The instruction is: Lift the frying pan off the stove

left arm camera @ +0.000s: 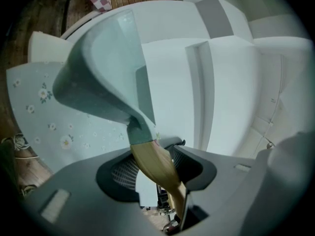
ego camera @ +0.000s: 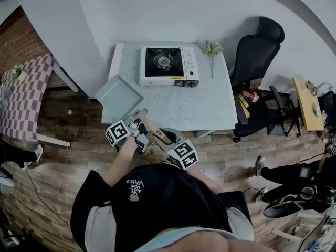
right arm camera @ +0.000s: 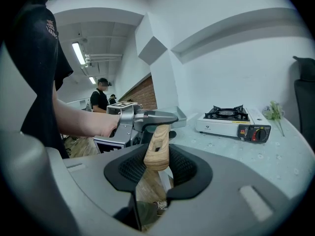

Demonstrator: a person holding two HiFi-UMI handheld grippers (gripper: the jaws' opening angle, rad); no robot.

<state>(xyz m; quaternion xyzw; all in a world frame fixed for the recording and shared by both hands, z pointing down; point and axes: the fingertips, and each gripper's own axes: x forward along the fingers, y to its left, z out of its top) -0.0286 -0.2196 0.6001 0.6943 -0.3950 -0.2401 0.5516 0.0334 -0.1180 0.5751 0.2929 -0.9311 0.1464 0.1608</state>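
Note:
The square grey-green frying pan [ego camera: 118, 96] hangs tilted over the table's [ego camera: 210, 114] front left corner, well away from the stove [ego camera: 168, 65]. Its wooden handle [ego camera: 155, 131] points back toward me. My left gripper [ego camera: 140, 121] is shut on the handle near the pan, and my right gripper [ego camera: 164, 137] is shut on the handle's end. In the left gripper view the pan [left arm camera: 98, 77] rises from the handle [left arm camera: 156, 167], which is pinched in the left gripper [left arm camera: 155, 170]. The right gripper view shows the handle's end [right arm camera: 157, 149] between the right gripper's [right arm camera: 158, 163] pads, with the stove [right arm camera: 231, 122] bare.
A small bunch of flowers [ego camera: 211, 49] lies right of the stove. A black office chair [ego camera: 257, 51] stands at the table's right, with a wooden side table [ego camera: 307, 104] beyond. A checkered table [ego camera: 23, 88] is at the left. A person [right arm camera: 101, 97] stands far off.

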